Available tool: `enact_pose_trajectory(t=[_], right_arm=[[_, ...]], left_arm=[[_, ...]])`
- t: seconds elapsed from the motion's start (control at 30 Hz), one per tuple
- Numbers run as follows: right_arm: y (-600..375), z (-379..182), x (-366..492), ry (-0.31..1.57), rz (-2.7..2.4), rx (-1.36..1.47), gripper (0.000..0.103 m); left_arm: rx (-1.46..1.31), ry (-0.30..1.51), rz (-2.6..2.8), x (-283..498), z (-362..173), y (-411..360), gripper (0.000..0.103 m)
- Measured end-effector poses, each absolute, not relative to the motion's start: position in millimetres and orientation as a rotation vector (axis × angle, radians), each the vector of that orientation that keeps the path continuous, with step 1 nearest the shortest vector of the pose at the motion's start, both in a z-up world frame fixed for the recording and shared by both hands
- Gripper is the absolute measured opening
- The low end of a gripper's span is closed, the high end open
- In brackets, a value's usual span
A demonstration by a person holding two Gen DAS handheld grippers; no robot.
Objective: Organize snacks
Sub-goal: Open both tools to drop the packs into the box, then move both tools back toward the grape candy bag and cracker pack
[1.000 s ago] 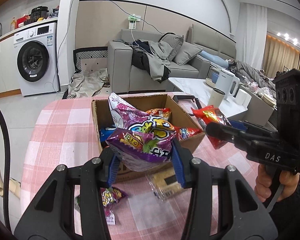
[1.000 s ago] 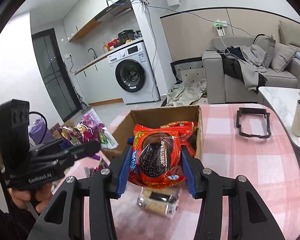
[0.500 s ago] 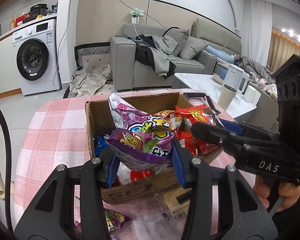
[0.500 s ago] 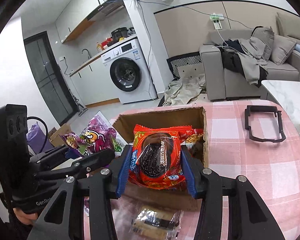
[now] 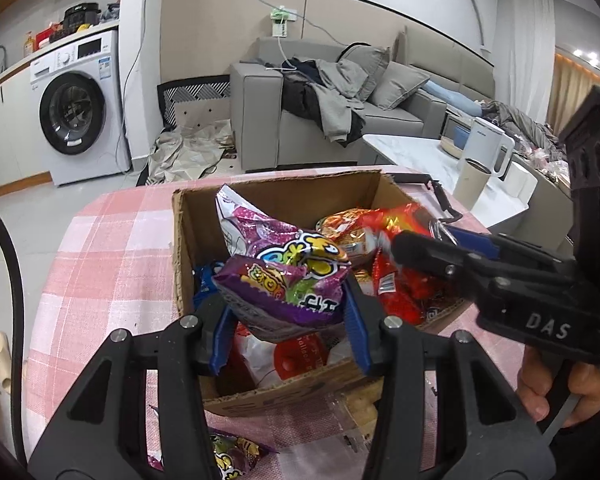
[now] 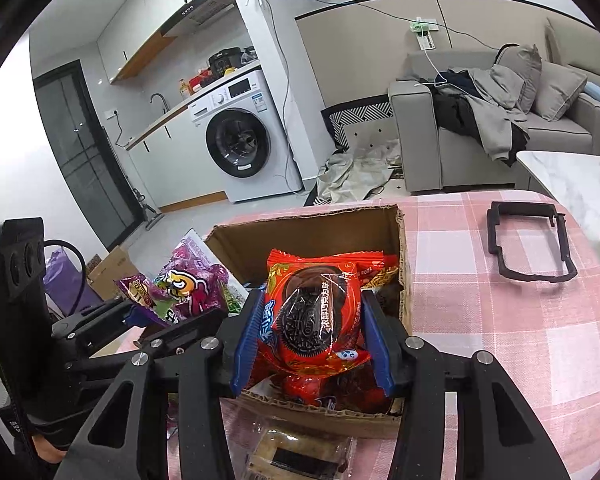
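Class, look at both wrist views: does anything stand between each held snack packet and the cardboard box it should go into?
Nothing visible does. The left gripper holds the purple packet and the right gripper the red cookie packet, both over the open cardboard box, with only loose snacks underneath.

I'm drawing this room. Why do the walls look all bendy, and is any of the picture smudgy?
Left wrist view: the fisheye lens bows the walls and darkens the corners; the red snack bag beside the right tongs is smeared, while the purple snack bag looks sharp. Right wrist view: the same bending, black corners, and light glints off the cookie packet.
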State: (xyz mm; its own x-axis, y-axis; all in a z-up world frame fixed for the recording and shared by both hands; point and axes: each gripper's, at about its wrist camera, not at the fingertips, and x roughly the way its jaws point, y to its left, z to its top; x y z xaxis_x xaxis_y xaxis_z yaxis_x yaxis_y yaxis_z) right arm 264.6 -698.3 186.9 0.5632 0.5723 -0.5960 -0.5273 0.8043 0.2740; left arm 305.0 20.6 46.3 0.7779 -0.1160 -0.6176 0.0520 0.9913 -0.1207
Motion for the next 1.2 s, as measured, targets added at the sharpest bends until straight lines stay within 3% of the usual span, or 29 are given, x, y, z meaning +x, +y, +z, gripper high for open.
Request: enact_pose_trajectory(t=[0.1, 0.2, 0.27, 0.33, 0.47, 0.5, 0.53, 1.2], right_arm=[[-697.6, 193.4, 259.2, 0.702, 0.652, 0.043, 0.052], [-701.7, 200.8, 254.6, 0.681, 0.63, 0.029, 0.062], [-708.9, 206.1, 250.3, 0.664, 0.622, 0.043, 0.088], [-717.9, 210.3, 245.2, 0.652, 0.611, 0.057, 0.097], [-731.5, 212.3, 236.6, 0.685, 0.596, 0.052, 0.103], [-735.8, 211.7, 232.9, 0.688, 0.589, 0.048, 0.103], [-738.9, 211.0, 229.2, 0.688, 0.586, 0.047, 0.103], [-747.8, 160.0, 177.8, 0.846, 0.522, -0.037, 0.103]], left_arm=[[-0.113, 0.679, -0.098, 304.7, 45.8, 22.9, 0.047], [-0.122, 0.663, -0.085, 298.1, 49.8, 27.2, 0.066], [-0.134, 0.642, -0.08, 289.6, 54.3, 31.0, 0.082], [-0.142, 0.634, -0.076, 275.5, 58.5, 39.8, 0.084], [-0.141, 0.635, -0.055, 257.3, 62.8, 44.2, 0.088], [-0.141, 0.633, -0.052, 250.5, 63.6, 46.8, 0.091], [-0.142, 0.63, -0.045, 244.1, 63.9, 48.0, 0.102], [-0.088, 0.644, 0.023, 148.9, 48.8, 55.9, 0.102]])
